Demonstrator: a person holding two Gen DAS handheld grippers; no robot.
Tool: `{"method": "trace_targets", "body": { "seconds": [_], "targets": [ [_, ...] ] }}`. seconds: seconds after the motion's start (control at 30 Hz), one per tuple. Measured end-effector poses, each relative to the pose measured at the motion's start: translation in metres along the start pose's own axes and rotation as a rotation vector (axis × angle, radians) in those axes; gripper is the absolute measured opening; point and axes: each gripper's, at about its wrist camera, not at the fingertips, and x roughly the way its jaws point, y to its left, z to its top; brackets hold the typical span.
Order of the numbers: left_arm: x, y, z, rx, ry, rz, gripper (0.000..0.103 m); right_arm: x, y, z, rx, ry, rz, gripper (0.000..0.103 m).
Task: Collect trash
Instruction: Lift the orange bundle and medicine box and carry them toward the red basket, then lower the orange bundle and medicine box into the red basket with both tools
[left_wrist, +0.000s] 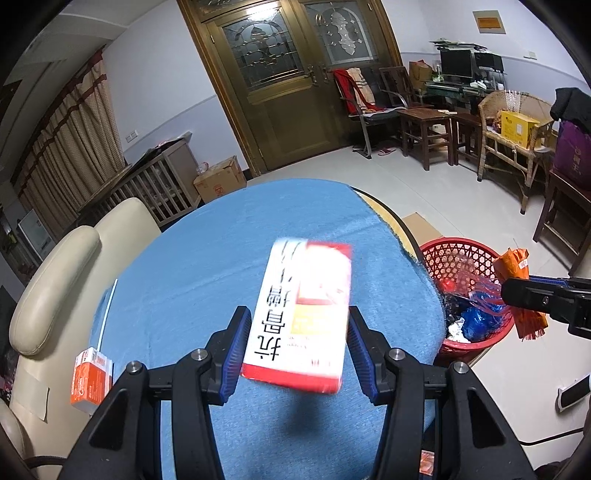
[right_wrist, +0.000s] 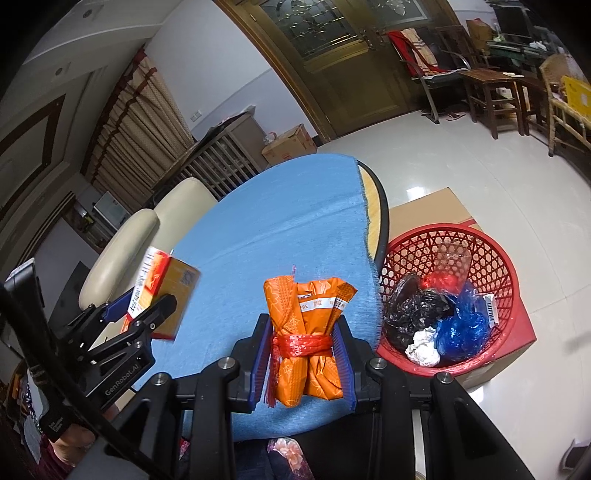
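A round table under a blue cloth fills the foreground, its bare yellowish edge showing on the right. A cream padded chair stands just beside it on the left. Behind are a slatted wooden crib and a cardboard box against the wall, near tall brown double doors with patterned glass. Beige curtains hang at far left. Dark wooden stools and a wicker chair stand on the pale tiled floor.
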Motion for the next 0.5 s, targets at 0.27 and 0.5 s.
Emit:
{"method": "trace_targets", "body": {
  "seconds": [0.27,0.5],
  "targets": [
    [0.002,-0.01,0.004,0.025,-0.002,-0.01,0.053,-0.003,-0.012,0.002,0.026,-0.006,-0.007,0.035],
    [0.01,-0.015,0.003,0.025,0.018,-0.022,0.053,-0.002,-0.02,0.002,0.039,-0.003,-0.019,0.035]
  ]
}}
